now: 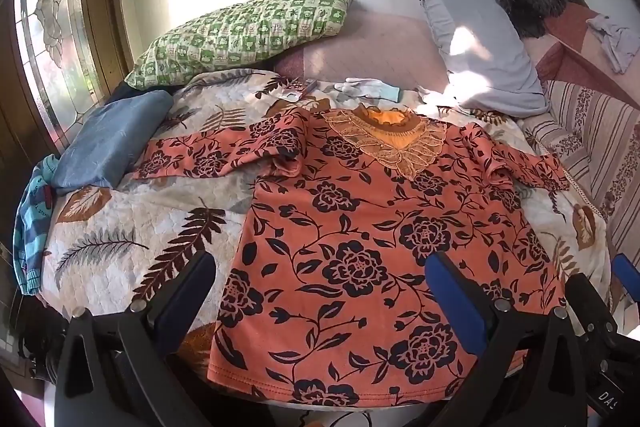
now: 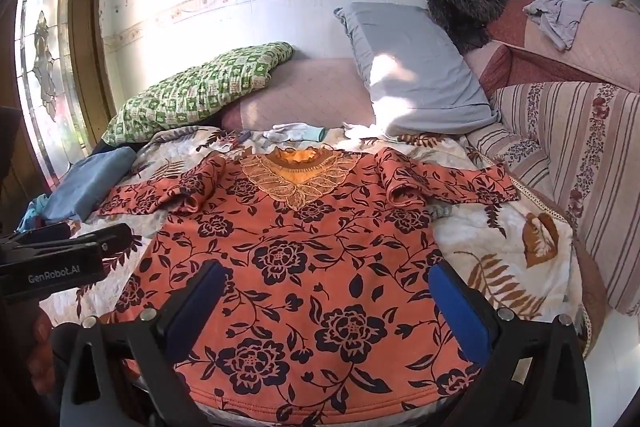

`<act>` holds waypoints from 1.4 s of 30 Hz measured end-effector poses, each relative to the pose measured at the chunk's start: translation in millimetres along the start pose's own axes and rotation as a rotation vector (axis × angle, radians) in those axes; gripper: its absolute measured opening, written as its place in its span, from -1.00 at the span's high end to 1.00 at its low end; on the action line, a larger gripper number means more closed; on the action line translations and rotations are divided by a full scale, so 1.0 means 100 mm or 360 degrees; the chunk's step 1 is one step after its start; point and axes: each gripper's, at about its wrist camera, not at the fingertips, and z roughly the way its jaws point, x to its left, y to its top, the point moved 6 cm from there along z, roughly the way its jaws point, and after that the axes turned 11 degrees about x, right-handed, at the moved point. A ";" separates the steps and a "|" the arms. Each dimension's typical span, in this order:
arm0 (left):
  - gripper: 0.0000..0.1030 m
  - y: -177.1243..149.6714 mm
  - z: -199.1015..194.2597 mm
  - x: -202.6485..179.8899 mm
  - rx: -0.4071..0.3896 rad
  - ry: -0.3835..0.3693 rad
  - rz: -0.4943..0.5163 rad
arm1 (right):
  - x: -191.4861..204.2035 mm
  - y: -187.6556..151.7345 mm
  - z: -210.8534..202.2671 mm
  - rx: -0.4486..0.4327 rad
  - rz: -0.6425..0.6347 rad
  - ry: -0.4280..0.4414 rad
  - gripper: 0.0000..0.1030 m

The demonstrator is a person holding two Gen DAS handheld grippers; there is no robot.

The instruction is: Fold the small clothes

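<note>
A quilt (image 1: 132, 227) printed with leaves covered the bed, and on it an orange top (image 1: 360, 247) with black flowers lay flat, front up, its lace collar (image 1: 396, 139) toward the wall and its hem at the near edge. Both sleeves were spread outward, each creased near the shoulder. Beyond the top, a grey pillow (image 1: 476, 51) leaned at the back right and a green checked pillow (image 1: 248, 27) lay at the back left. A folded blue cloth (image 1: 108, 143) sat beside the left sleeve, with a striped blue garment (image 1: 30, 227) hanging off the bed's left edge. A pale glove (image 1: 368, 87) lay just past the collar.

The left gripper (image 1: 320, 291) hung over the hem's left part, jaws spread wide and holding nothing. The right gripper (image 2: 326, 303) hung over the middle of the hem, jaws likewise wide apart and empty; the fabric beneath showed between its blue pads (image 2: 460, 311).
</note>
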 end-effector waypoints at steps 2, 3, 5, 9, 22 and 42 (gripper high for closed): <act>-1.00 0.00 -0.01 0.01 -0.0005 0.0001 -0.0004 | 0.02 -0.01 0.00 -0.0001 -0.0008 0.0007 -1.00; -1.00 0.00 -0.01 0.01 -0.0006 0.0001 -0.0006 | 0.03 -0.01 0.00 0.0002 -0.0014 0.0014 -1.00; -1.00 -0.01 -0.02 0.02 -0.0003 -0.0012 0.0002 | 0.05 -0.01 0.02 0.0012 -0.0020 0.0020 -1.00; -1.00 -0.02 -0.03 0.02 -0.0001 -0.0026 0.0013 | 0.07 -0.01 -0.01 -0.0004 -0.0030 0.0026 -1.00; -1.00 -0.04 -0.03 0.00 0.0005 -0.0030 0.0021 | 0.09 -0.02 -0.03 0.0001 -0.0026 0.0082 -1.00; -1.00 -0.05 0.01 -0.01 0.0025 -0.0040 0.0028 | 0.07 0.00 -0.01 0.0001 -0.0015 0.0087 -1.00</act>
